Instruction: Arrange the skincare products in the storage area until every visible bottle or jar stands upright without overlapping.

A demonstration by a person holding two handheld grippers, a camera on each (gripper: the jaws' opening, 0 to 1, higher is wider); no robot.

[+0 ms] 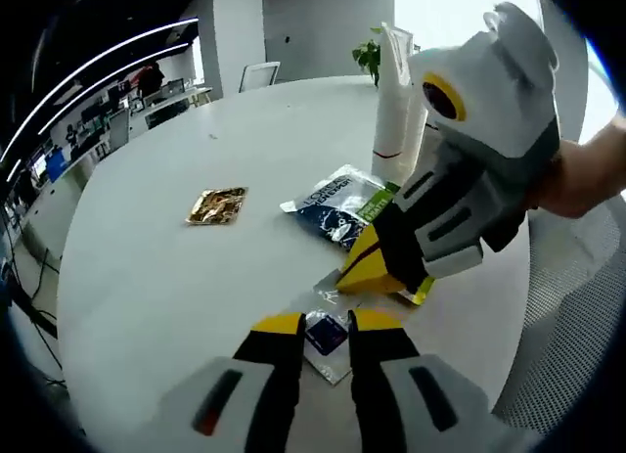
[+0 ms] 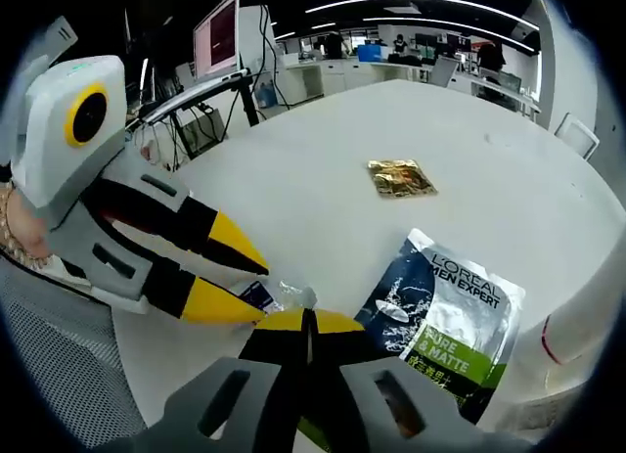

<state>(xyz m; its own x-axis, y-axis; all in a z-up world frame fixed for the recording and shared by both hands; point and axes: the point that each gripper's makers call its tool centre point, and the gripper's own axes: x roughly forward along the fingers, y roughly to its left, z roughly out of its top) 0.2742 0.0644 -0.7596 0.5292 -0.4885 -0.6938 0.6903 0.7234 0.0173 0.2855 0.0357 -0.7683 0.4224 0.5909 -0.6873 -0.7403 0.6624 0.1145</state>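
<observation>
Sorting flat sachets appears to be the step in hand: both grippers meet at a small clear sachet (image 1: 328, 338) near the round white table's (image 1: 176, 267) edge. The left gripper (image 1: 326, 328) has jaws slightly apart, straddling that sachet. The right gripper (image 2: 308, 323) has jaws pressed together, apparently pinching the sachet's edge. A L'Oreal Men Expert pouch (image 2: 445, 321) lies just beside; a gold sachet (image 2: 401, 177) lies well apart; a white tube (image 1: 396, 111) stands upright. Next move calls for freeing the clear sachet without overlap.

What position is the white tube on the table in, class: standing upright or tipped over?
Upright. In the left gripper view the white tube rises straight from the white table, behind the flat L'Oreal sachet.
</observation>
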